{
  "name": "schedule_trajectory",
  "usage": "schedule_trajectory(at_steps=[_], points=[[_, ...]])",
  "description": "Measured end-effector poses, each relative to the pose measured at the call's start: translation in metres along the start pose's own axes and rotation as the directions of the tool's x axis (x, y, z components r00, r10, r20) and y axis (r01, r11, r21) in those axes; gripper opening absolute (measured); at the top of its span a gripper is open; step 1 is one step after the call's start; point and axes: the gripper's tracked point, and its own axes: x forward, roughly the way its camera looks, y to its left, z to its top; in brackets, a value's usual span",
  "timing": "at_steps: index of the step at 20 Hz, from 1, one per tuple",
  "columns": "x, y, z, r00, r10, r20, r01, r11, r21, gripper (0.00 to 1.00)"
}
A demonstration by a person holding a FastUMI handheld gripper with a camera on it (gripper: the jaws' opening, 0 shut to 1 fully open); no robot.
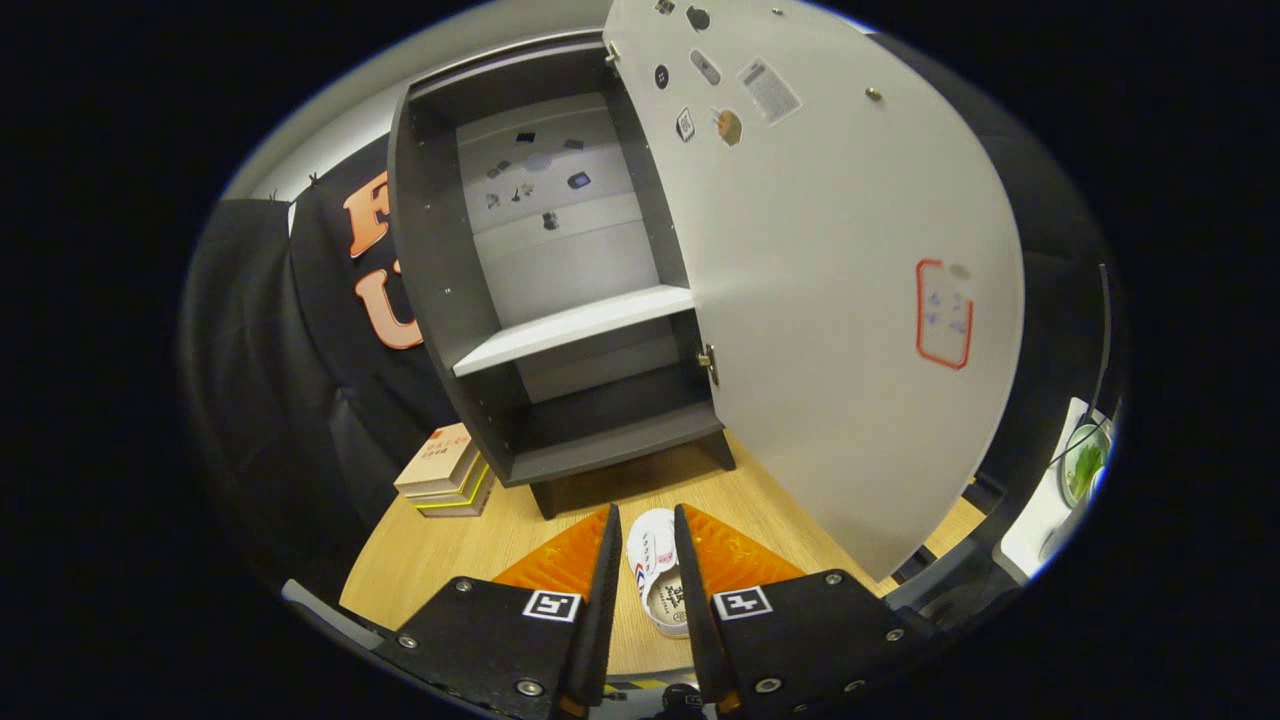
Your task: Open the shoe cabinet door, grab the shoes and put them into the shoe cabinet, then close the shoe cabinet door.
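Note:
The dark grey shoe cabinet (430, 270) stands on the wooden table (430, 560) beyond my fingers, its pale door (850, 300) swung wide open to the right. Inside are a white shelf (575, 325) and a bare bottom compartment (610, 440). A small white shoe (655, 575) with red and blue marks sits between my fingers, toe pointing toward the cabinet. My gripper (648, 525) is shut on the shoe, with both fingers pressing its sides, just in front of the cabinet's base.
A stack of books (445, 472) lies on the table left of the cabinet, against the black cloth wall. Stickers dot the door and the cabinet's back panel. Right of the door, off the table, stands a white surface with a green bowl (1085, 465).

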Motion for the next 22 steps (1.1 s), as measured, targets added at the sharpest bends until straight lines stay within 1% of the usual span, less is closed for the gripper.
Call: schedule_trajectory(at_steps=[4, 8, 12, 18, 20, 22], points=[[0.033, 0.0, -0.04, 0.997, 0.024, -0.07, -0.023, 1.0, 0.018, 0.34], [0.063, -0.006, -0.068, 0.993, 0.03, -0.114, -0.023, 0.998, 0.064, 0.34], [0.087, -0.005, -0.101, 0.984, 0.054, -0.169, -0.04, 0.996, 0.082, 0.34], [0.119, 0.002, -0.16, 0.955, 0.074, -0.286, -0.06, 0.997, 0.057, 0.35], [0.13, 0.006, -0.167, 0.954, 0.076, -0.291, -0.062, 0.996, 0.059, 0.35], [0.138, 0.011, -0.171, 0.947, 0.083, -0.312, -0.064, 0.995, 0.07, 0.29]])
